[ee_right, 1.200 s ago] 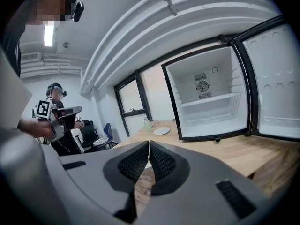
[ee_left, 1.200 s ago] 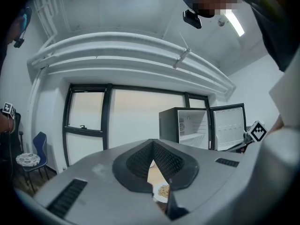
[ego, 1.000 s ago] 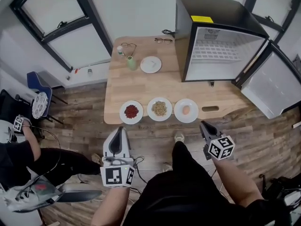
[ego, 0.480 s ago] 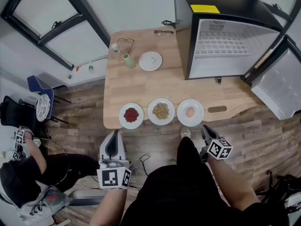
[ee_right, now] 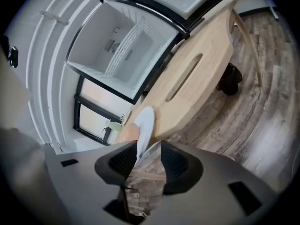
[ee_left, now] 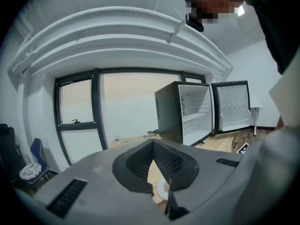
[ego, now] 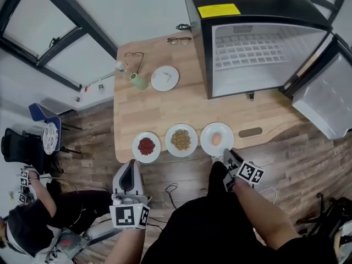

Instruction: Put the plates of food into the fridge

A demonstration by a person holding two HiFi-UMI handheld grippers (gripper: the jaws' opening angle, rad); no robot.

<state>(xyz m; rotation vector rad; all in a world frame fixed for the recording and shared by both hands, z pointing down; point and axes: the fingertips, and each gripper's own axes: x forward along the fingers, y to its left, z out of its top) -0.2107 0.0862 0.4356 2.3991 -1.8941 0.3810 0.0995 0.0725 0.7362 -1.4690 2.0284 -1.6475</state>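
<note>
The plate with the egg (ego: 208, 132) sits at the near edge of the wooden table (ego: 165, 109), rightmost in a row with the plate of grain (ego: 181, 139) and the plate of red food (ego: 146, 147); none is in the fridge (ego: 258, 1) yet, which stands open at the far right of the table, well apart from them. The right gripper (ego: 227, 156) hangs just below and beside the egg plate, rolled onto its side, its jaws having just been opening. In the right gripper view the plate's white rim (ee_right: 145, 123) stands just ahead of the gap, toward one pad, and nothing lies between the jaws. The left gripper (ego: 132, 165) hangs lower, off the table's edge below the red plate, its jaws closed together on nothing. The likely risk is the grip itself. A pinch on so thin a rim, taken from one side, may let the plate tip as it lifts, and the loose egg (ego: 216, 139) could roll off. Coming in crooked could also nudge the plate along the table.
</note>
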